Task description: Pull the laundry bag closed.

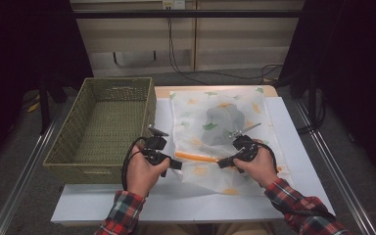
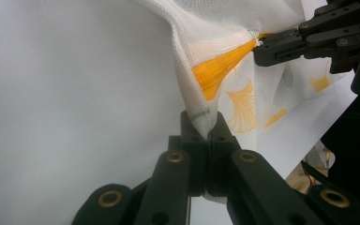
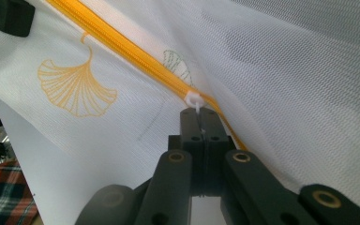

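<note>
The right tool (image 3: 198, 112) is clamped shut on the zip pull (image 3: 194, 100); the left tool (image 2: 208, 125) pinches the bag (image 1: 215, 137), which lies beside the basket (image 1: 103, 127). Keep the left corner taut and draw the pull straight along the zip (image 1: 196, 157).

The high view looks forward and down over the table (image 1: 293, 147), while both gripper views sit close against the mesh bag (image 1: 215, 122), sharing its orange zipper (image 3: 122, 44).

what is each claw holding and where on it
Left claw pinches the mesh bag's fabric edge near the zipper's end. Right claw grips the white zipper pull.
</note>
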A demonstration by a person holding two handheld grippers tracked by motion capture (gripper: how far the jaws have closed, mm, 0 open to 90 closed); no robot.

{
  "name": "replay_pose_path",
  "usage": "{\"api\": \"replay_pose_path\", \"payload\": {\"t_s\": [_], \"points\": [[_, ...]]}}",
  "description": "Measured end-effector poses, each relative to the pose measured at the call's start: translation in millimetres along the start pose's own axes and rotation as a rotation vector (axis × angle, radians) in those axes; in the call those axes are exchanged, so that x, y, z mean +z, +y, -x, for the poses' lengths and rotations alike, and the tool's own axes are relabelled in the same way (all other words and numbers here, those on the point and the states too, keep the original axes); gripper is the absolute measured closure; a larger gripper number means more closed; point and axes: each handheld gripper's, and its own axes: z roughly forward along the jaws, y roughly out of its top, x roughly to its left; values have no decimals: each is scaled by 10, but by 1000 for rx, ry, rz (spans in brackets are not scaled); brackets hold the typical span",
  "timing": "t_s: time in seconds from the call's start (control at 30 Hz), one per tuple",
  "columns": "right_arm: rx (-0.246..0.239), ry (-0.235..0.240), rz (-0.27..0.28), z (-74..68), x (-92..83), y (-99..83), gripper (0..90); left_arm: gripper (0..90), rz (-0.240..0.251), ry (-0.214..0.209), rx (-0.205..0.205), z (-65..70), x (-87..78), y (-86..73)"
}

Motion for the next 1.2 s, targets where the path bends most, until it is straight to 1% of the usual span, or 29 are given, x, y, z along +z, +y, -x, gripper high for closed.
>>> {"api": "replay_pose_path", "payload": {"t_s": [0.03,0.07,0.13,0.17,0.23,0.3,0.33,0.37,0.4,0.47,0.5,0.53,0.57,0.63,0.67,0.7,0.77,0.8,0.9,0.93,1.0,1.03,1.07,1.13,1.2], "points": [[0,0,0,0,0,0,900,887,0,0,0,0,0,0],[2,-13,-3,7,-10,0,900,887,-6,-2,6,-7,-10,3],[0,-6,-2,20,-15,-6,900,887,-9,-4,6,-7,-11,4],[9,-8,-1,17,-20,-12,900,887,-2,-3,-1,-1,-4,3],[-1,-8,-1,26,-24,-18,900,887,-3,0,-1,-2,-3,3],[5,-12,-11,28,-33,-25,900,887,-4,-4,-7,-5,-6,2],[7,-14,-4,35,-30,-32,900,887,-5,-5,-7,-4,-8,2],[8,-14,-8,44,-37,-38,900,887,-1,-2,-6,-2,-8,2],[6,-16,-5,54,-37,-46,900,887,-19,-9,10,-12,-19,5],[12,-11,-3,71,-49,-62,900,887,-1,-2,-5,-1,-6,2],[19,-13,-5,74,-58,-66,900,887,-1,-2,-5,-1,-6,2],[13,-16,-7,78,-66,-69,900,887,-12,-4,3,-7,-14,5],[10,-11,0,82,-69,-72,900,887,-9,1,3,-4,-16,4],[18,-22,-7,80,-85,-78,900,887,-7,-4,-6,0,-20,4],[11,-16,0,96,-86,-85,900,887,-9,-6,-8,3,-21,3],[15,-24,-4,100,-93,-92,900,887,-1,3,-7,4,-16,1],[22,-18,-4,117,-101,-107,900,887,-6,-6,-10,3,-12,0],[23,-14,3,120,-102,-117,900,887,-2,3,-11,5,-7,-3],[20,-19,-4,121,-107,-123,900,887,0,-1,-16,3,-5,-5],[17,-24,1,119,-106,-124,900,887,-2,-1,-16,4,-5,-5],[14,-19,-4,126,-111,-123,900,887,-3,3,-10,-1,-10,-5],[19,-21,-3,125,-113,-125,900,887,-2,-1,-17,6,-6,-7],[18,-20,-3,127,-115,-125,900,887,-3,6,-13,2,-7,-7],[13,-20,3,126,-114,-128,900,887,-4,5,-10,-2,-10,-6],[18,-19,2,123,-112,-130,900,887,-5,5,-8,-3,-13,-7]]}}
